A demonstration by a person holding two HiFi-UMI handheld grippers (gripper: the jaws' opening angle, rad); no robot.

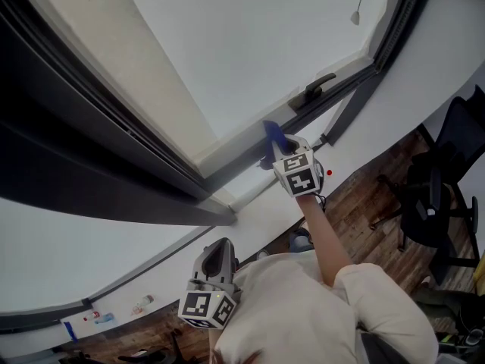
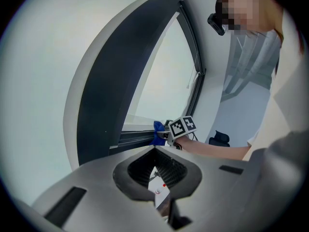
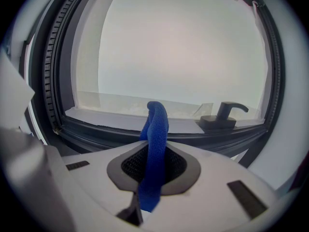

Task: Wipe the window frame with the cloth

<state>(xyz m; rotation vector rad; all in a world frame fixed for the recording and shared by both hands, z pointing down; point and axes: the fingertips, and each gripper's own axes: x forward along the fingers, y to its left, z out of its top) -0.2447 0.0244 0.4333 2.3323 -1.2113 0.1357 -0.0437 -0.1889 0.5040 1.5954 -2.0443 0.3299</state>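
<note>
Clamped together on the single blue cloth, the jaws of the right gripper pinch it between their dark ribbed pads. One loop stands up past the tips and one end hangs below them. The head view shows this right gripper held out on a bare forearm to the lower rail of the window frame, with the cloth lying against that rail. Whether it presses hard on the rail cannot be told.

One dark handle sits on the same lower rail, to the right of the cloth and apart from it; it also shows in the head view. One pull cord hangs near the frame's far upper corner.

The left gripper has its jaws slightly apart with nothing between them; only floor shows through the gap. It is held low, close to the person's chest, well away from the frame. From its camera the cloth appears as one blue bunch at the rail.

Two marker cubes are in view, one per gripper.
</note>
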